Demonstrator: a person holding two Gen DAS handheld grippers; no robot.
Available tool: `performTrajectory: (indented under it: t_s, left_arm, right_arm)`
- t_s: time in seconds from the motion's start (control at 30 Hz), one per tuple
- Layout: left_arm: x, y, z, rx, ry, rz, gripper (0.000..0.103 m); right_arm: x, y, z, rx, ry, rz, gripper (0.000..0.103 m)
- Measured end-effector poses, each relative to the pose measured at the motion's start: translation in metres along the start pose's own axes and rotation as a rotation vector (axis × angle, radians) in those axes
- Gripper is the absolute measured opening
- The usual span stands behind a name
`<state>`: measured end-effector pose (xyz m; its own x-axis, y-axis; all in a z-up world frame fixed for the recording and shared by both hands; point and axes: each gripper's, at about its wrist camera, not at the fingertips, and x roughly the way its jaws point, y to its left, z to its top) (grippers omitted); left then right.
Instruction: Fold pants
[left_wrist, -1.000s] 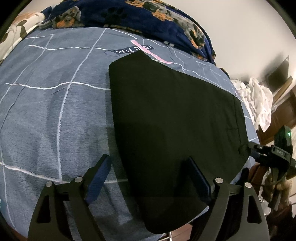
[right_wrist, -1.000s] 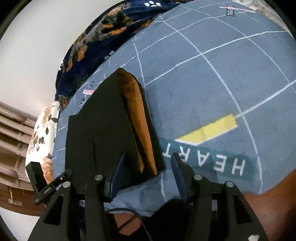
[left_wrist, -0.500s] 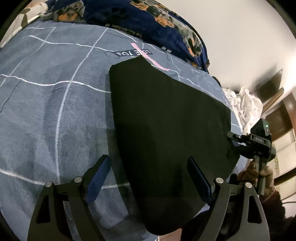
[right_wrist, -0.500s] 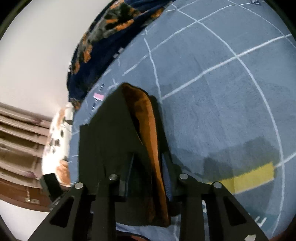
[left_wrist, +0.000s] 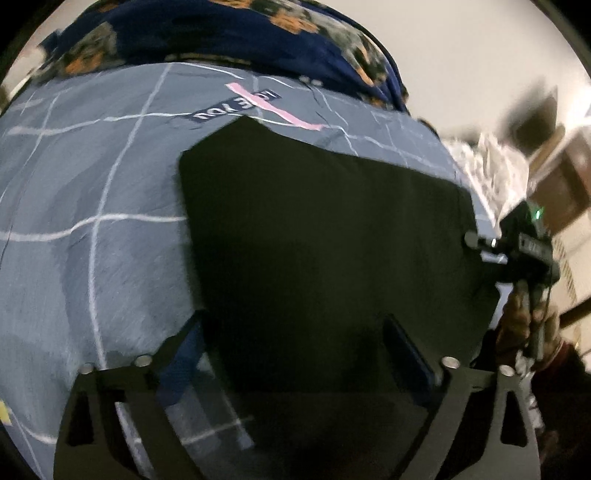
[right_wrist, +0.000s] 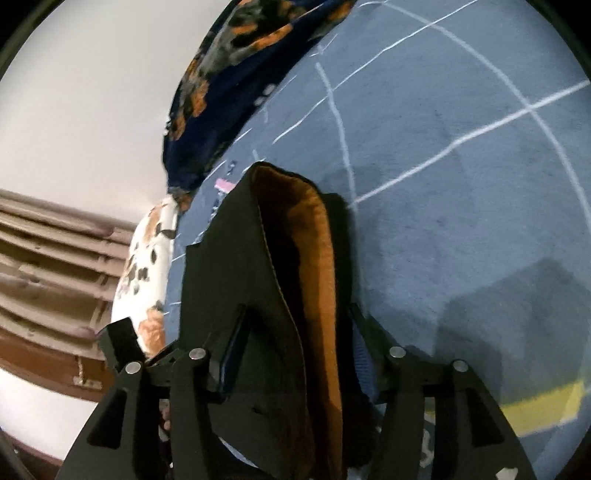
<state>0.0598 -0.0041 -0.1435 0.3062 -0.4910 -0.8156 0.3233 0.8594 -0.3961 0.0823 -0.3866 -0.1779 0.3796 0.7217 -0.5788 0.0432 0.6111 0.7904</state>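
Black pants (left_wrist: 325, 258) lie flat (orange lining)

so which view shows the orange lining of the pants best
The right wrist view: the orange lining runs up the open edge of the black pants, between the opening right gripper's fingers. The left wrist view shows only the pants' flat black outer face.

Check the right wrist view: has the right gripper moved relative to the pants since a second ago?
Yes. The right gripper advanced over the pants; their orange-lined edge, earlier ahead of the fingers, now lies between the opening jaws.
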Motion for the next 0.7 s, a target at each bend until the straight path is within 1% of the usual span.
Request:
performTrajectory:
  t_s: [0.1,0.17,0.37,0.7]
  left_arm:
    - [0.01,-0.019,0.001,0.099,0.025,0.091,0.097]
    - [0.015,-0.027,0.0,0.148,0.028,0.133,0.099]
    - [0.014,-0.028,-0.002,0.155,0.009,0.134,0.099]
    - [0.019,-0.033,0.002,0.17,0.0,0.169,0.1]
  right_arm:
    - [0.005,0.004,0.001,-0.034,0.013,0.018,0.051]
    - [0.007,0.005,0.002,-0.053,0.015,0.021,0.051]
    - [0.009,0.009,0.001,-0.107,-0.006,0.011,0.048]
    - [0.011,0.009,0.0,-0.111,-0.02,0.002,0.049]
